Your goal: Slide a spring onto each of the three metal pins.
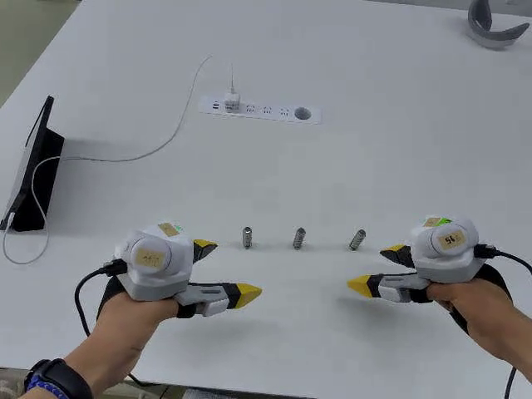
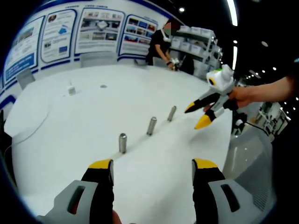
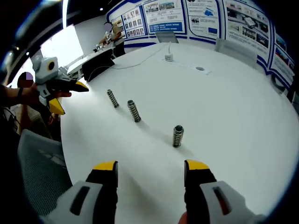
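A grey curved object (image 1: 496,25) is cut off at the head view's top edge. Your left gripper view blurs the three pins (image 2: 151,126), hiding any coils.

The bench (image 1: 374,150) has a smooth, matt white top with only a faint sheen. In a row at lower centre of the head view, the left spring (image 1: 247,238), middle spring (image 1: 299,238) and right spring (image 1: 357,240) are bare grey metal, dully shiny. The right gripper view shows their surfaces ribbed by the coils. The left claw (image 1: 229,268) and right claw (image 1: 374,266) have smooth pale-grey plastic shells with a soft gloss, black plastic arms and matt yellow tips. The power strip (image 1: 266,110) at upper centre is white moulded plastic, and its cable (image 1: 166,137) is smooth and white. At the left edge, the black stand (image 1: 33,174) looks matt.
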{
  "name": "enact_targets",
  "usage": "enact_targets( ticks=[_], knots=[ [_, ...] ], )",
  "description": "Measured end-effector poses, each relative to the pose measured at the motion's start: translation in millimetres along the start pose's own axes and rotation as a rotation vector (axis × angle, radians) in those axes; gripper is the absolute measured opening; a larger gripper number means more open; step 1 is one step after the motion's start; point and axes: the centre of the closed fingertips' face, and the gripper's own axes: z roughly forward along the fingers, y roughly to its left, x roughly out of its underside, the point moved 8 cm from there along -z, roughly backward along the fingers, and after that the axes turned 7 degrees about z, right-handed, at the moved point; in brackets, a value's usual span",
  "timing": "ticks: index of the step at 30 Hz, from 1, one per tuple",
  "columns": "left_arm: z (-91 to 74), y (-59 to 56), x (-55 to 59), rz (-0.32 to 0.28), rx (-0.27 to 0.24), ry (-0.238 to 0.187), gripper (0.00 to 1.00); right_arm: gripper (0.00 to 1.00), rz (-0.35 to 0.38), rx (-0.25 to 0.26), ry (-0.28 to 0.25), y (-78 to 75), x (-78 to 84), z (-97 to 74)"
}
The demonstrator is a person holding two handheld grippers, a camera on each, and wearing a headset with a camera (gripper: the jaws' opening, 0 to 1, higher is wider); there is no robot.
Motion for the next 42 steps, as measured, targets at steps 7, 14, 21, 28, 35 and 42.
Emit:
enact_targets(
  ticks=[7,14,21,28,35,42],
  knots=[
    [-2.5,1.2,0.8,-0.007,-0.008,-0.002,0.7,0.61,0.033,-0.006,-0.033,7.5,3.9,-4.1],
    [-6.3,1.7,1.8,-0.008,-0.014,-0.005,0.7,0.63,0.06,-0.009,-0.063,15.6,10.6,-10.1],
    [-9.4,4.0,3.8,-0.012,-0.024,-0.005,0.71,0.66,0.08,-0.002,-0.085,19.5,13.5,-11.8],
    [-12.5,7.8,2.9,-0.019,-0.042,-0.013,0.71,0.68,0.104,-0.003,-0.112,26.1,15.6,-12.0],
    [-14.9,10.3,3.6,-0.026,-0.06,-0.015,0.72,0.71,0.114,-0.006,-0.134,31.8,17.2,-12.5],
    [-18.3,13.5,5.3,-0.041,-0.083,-0.021,0.74,0.74,0.11,-0.004,-0.144,33.5,17.5,-14.7]
  ],
)
